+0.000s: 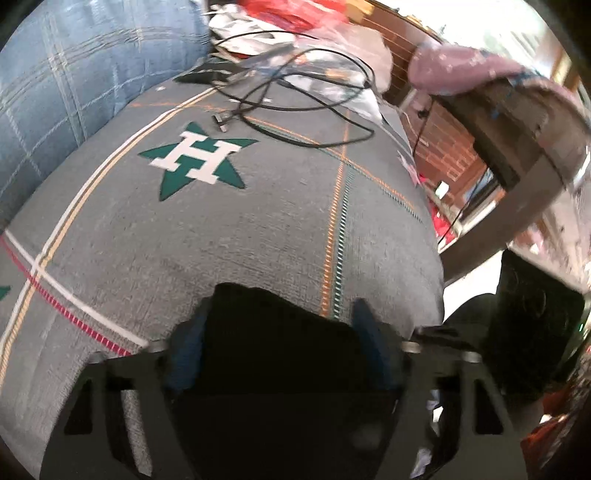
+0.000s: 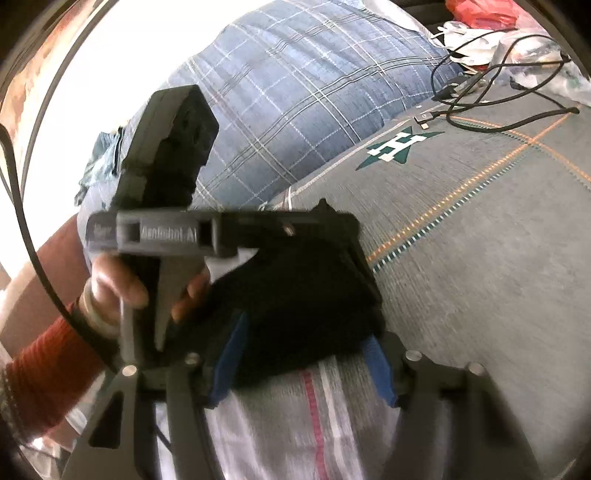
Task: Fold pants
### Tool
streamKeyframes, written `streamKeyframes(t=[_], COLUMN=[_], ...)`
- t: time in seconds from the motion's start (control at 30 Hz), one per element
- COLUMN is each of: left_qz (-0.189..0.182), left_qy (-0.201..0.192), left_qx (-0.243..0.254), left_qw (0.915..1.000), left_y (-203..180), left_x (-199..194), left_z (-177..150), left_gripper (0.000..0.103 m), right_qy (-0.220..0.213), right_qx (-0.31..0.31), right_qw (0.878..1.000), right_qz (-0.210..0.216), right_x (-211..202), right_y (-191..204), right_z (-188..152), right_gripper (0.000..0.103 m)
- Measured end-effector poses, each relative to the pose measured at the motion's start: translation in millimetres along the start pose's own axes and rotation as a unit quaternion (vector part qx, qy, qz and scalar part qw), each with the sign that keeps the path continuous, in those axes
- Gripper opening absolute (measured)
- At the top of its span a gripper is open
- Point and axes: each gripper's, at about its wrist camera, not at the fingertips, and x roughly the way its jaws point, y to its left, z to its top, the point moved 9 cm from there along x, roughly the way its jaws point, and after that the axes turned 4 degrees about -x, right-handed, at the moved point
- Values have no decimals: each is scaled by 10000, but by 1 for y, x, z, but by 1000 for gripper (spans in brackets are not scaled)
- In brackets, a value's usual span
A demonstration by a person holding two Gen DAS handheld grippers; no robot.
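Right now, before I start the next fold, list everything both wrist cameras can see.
pants: one, black, bunched between both grippers' fingers
bedsheet: one, grey, striped, green star logo, underneath
blanket: one, blue plaid, rear of the bed
cables: several, black, tangled at the far end
bags: some, red and white, behind the cables
left gripper: black, blue pads, pants between its fingers
right gripper: black, blue pads, pants between its fingers
left hand: red sleeve, holding the left gripper

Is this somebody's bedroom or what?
Probably a bedroom. The black pants lie on a bed with a grey star-patterned sheet, a blue plaid pillow sits at its edge, and charging cables and bags clutter the far end.
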Motion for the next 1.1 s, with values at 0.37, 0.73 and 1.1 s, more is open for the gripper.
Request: streamKeyframes(t=[0.37,0.73,1.1], left_qz=[-202,939,1548], left_qy=[-784,-2068,-2103], left_qx=[-513,-1906,-3464], left_qw=[9954,9550,9010], left_y=[8,83,128], left_x=[-80,-260,-273], left_z=[4,-93,-239], left_gripper=[19,66,68], right_qy=[-219,180,1512], right_qx=[-457,-2021,-2291], right_qw=[9982,9682,9376], right_qz=[316,1465,2133], right_x=[-23,5,72], right_y=[52,221,285], right_z=[27,5,-97], right_gripper=[9,8,53])
